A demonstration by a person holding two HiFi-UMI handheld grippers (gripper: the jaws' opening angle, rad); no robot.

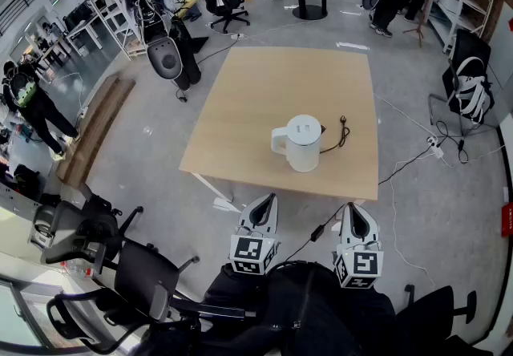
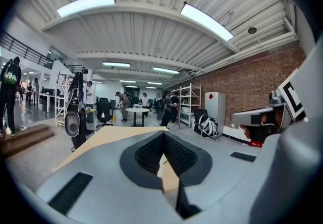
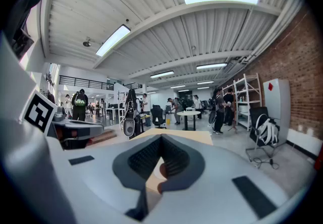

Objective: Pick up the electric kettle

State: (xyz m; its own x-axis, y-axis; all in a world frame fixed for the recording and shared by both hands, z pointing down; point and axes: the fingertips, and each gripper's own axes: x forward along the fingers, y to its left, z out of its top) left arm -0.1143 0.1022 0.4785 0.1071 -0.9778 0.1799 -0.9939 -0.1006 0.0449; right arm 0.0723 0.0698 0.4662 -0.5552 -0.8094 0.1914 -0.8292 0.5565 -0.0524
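Head view: cord seemingly touching kettle

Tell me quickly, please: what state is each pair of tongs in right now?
Left tongs: closed, holding nothing.
Right tongs: closed, holding nothing.

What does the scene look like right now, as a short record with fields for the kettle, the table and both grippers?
kettle: white electric kettle, upright, lid on, near the table's front edge
table: wooden table, carries kettle and black cord
left: left gripper shut, empty, short of the table
right: right gripper shut, empty, short of the table
stage: kettle untouched
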